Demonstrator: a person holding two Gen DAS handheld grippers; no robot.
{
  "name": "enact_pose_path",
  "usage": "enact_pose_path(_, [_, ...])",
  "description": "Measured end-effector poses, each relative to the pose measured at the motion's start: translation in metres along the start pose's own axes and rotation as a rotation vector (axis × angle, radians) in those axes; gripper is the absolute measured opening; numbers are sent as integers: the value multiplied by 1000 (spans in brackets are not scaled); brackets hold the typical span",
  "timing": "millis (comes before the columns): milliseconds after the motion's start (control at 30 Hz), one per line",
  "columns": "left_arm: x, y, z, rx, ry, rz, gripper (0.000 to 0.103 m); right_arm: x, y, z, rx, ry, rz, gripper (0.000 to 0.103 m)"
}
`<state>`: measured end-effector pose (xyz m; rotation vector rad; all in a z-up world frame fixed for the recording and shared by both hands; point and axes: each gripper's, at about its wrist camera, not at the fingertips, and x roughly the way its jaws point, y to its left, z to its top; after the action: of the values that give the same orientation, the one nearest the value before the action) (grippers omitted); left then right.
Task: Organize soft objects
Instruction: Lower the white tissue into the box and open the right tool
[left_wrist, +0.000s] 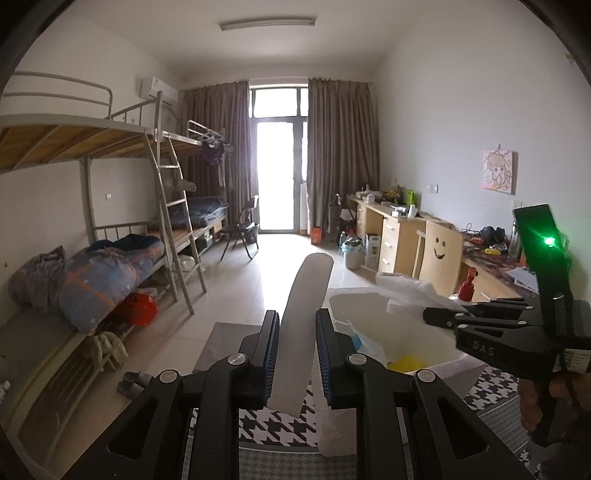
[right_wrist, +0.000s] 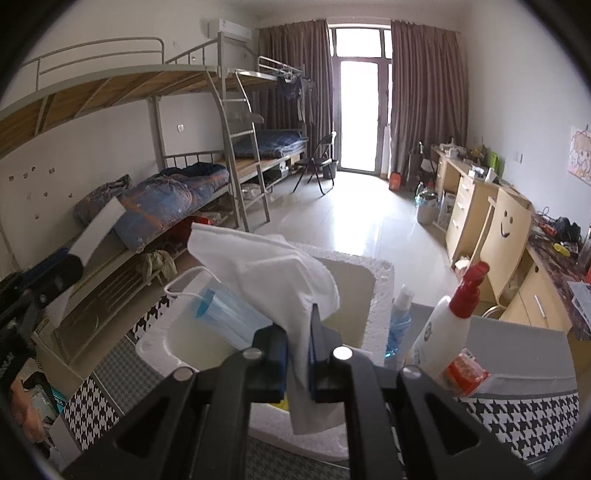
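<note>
My left gripper (left_wrist: 295, 354) is shut on a long flat white strip (left_wrist: 301, 321) that sticks up and forward between its pads. My right gripper (right_wrist: 299, 354) is shut on a crumpled white tissue (right_wrist: 273, 273) and holds it above a white foam box (right_wrist: 380, 291). In the left wrist view the right gripper (left_wrist: 443, 314) reaches in from the right, holding the tissue (left_wrist: 406, 291) over the box (left_wrist: 406, 332). A blue face mask (right_wrist: 225, 314) lies in the box. The strip also shows in the right wrist view (right_wrist: 98, 230).
A white spray bottle with a red top (right_wrist: 447, 325), a small blue bottle (right_wrist: 400, 317) and a red packet (right_wrist: 465, 373) stand right of the box. A houndstooth cloth (right_wrist: 524, 417) covers the surface. Bunk beds (left_wrist: 110, 258) stand left, desks (left_wrist: 399, 229) right.
</note>
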<state>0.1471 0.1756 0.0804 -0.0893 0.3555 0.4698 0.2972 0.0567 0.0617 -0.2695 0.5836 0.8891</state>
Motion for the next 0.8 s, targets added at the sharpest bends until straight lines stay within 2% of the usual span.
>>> enact_pose_path(33, [1, 1, 0, -2, 1, 1, 21, 3, -1, 0, 2, 13, 3, 14])
enact_pose_path(100, [1, 3, -1, -6, 3, -3, 21, 9, -2, 0, 11, 34, 21, 29])
enact_pose_path(133, [1, 3, -1, -4, 4, -3, 21, 12, -3, 0, 18, 38, 29, 33])
enact_pose_path(200, [2, 4, -2, -3, 6, -1, 21, 14, -4, 0, 26, 45, 34, 55])
enact_pose_path(267, [3, 4, -1, -2, 8, -2, 21, 12, -3, -1, 17, 38, 41, 70])
enact_pose_path(700, [8, -6, 6, 21, 8, -30, 21, -23, -3, 2, 9, -51, 61, 73])
enact_pose_path(733, [9, -8, 7, 25, 6, -34, 21, -29, -7, 3, 18, -66, 62, 75])
enact_pose_path(800, [10, -11, 8, 29, 4, -41, 21, -37, -9, 4, 25, -93, 53, 86])
